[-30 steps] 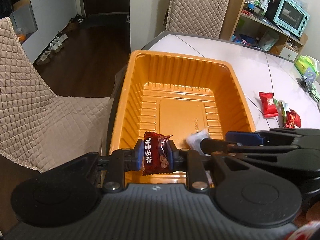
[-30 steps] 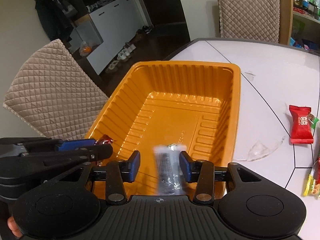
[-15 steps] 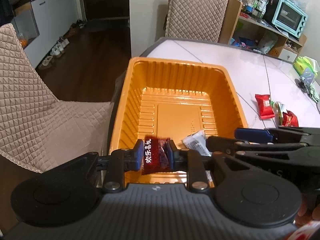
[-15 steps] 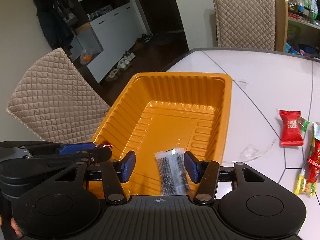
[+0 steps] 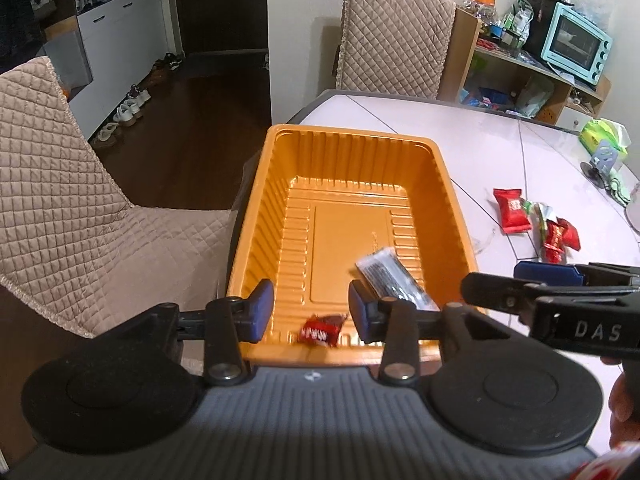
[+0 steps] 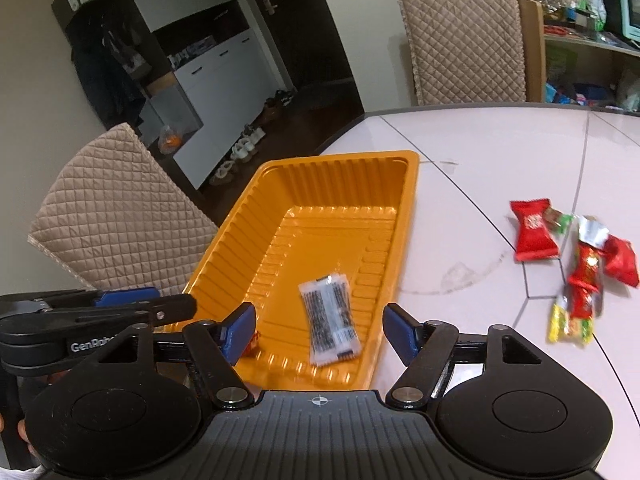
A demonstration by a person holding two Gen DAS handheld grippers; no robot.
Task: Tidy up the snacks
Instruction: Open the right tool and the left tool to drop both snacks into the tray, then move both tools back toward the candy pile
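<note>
Left wrist view, contents:
- Left gripper (image 5: 310,308): jaws apart, just been opening, nothing pressed between the blue pads; poised over the near end of the tray.
- Orange tray (image 5: 256,216): ribbed plastic, rectangular, at the table edge beside a quilted chair (image 5: 60,184).
- Dark red candy (image 5: 322,330): loose on the tray floor by the near wall, below the gap between the pads, touching neither.
- Clear packet (image 5: 390,274): dark print, slightly blurred, lying on the tray floor toward the right wall, its near end hidden behind the right-hand finger.
- Right gripper (image 5: 532,280): seen side-on at the right edge, above the tray's near right corner.
- Red snacks (image 5: 534,220): small cluster on the white table (image 5: 460,140), well apart from the tray.
- Mint-green oven (image 5: 576,46): on a shelf behind the table.

Right wrist view, contents:
- Right gripper (image 6: 318,330): jaws wide, just been opening, nothing gripped.
- Clear packet (image 6: 328,318): flat on the tray floor, between the pads as seen from here but clear of both.
- Orange tray (image 6: 408,208): long axis running away from the camera.
- Dark red candy (image 6: 254,340): only a sliver visible past the left-hand pad.
- Left gripper (image 6: 132,300): at the left edge, over the tray's near left corner.
- Red snacks (image 6: 568,256): scattered on the table to the right, one green-and-yellow wrapper among them.
</note>
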